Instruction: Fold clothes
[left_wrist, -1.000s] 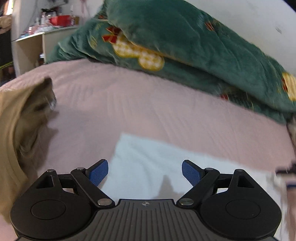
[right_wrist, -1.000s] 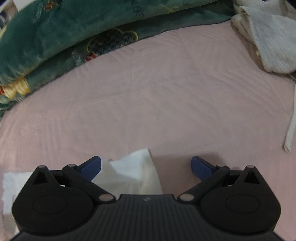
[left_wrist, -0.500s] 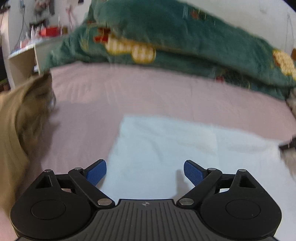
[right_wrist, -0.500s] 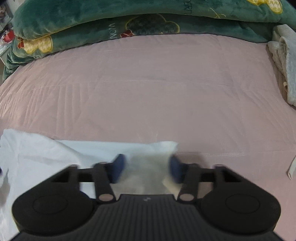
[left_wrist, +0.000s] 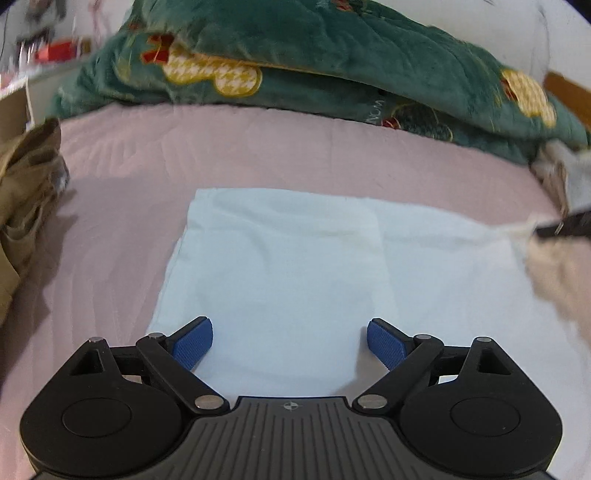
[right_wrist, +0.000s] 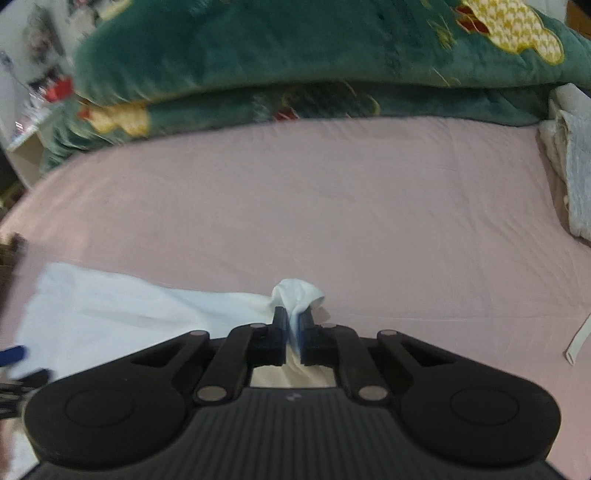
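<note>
A pale white-blue cloth (left_wrist: 288, 266) lies flat on the pink bed sheet (left_wrist: 258, 147). My left gripper (left_wrist: 290, 341) hovers over its near edge, jaws opening wide, blue pads (left_wrist: 194, 343) apart with only flat cloth beneath them. In the right wrist view my right gripper (right_wrist: 293, 321) is shut on a bunched corner of the cloth (right_wrist: 297, 293), which sticks up past the fingertips; the remaining cloth (right_wrist: 110, 314) trails off to the left. The right gripper (left_wrist: 561, 227) shows at the right edge of the left wrist view, pulling that corner.
A green plush blanket (left_wrist: 332, 66) with yellow patterns is heaped along the far side of the bed. A tan garment (left_wrist: 26, 192) lies at the left. Folded whitish cloth (right_wrist: 569, 158) sits at the right. A cluttered shelf (left_wrist: 44, 55) stands far left.
The right gripper has closed on the cloth's corner and lifted it. The left gripper has come down lower over the cloth, which now fills more of its view.
</note>
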